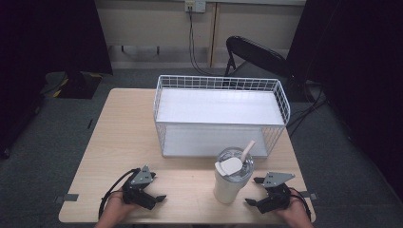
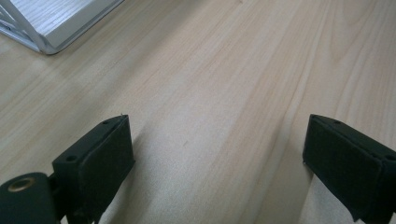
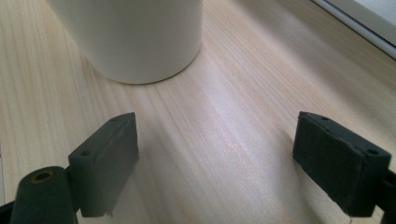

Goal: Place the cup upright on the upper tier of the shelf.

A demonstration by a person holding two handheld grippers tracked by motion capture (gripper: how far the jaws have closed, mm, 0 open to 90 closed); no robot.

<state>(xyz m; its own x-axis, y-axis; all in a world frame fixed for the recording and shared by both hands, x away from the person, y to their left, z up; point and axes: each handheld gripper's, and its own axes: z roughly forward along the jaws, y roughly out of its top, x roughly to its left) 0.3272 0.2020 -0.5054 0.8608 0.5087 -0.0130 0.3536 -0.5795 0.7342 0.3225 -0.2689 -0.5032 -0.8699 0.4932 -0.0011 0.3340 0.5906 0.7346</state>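
Note:
A white tumbler [image 1: 232, 183] with a clear lid and a pale straw stands upright near the table's front edge, right of centre. My right gripper [image 1: 255, 191] lies just right of it, open, its jaws pointing at the cup with a small gap between. In the right gripper view the tumbler's base [image 3: 135, 37] stands ahead and to the left of the open right gripper [image 3: 217, 154], with bare wood between the jaws. My left gripper [image 1: 151, 186] rests at the front left, open and holding nothing. The left gripper view shows that open left gripper [image 2: 217, 154] over bare tabletop.
A white wire basket [image 1: 221, 83] with a white board in it stands at the back middle of the wooden table [image 1: 119, 137]; its corner [image 2: 46, 28] and its edge [image 3: 369, 18] show in the gripper views. A black folding chair [image 1: 256, 52] stands behind the table.

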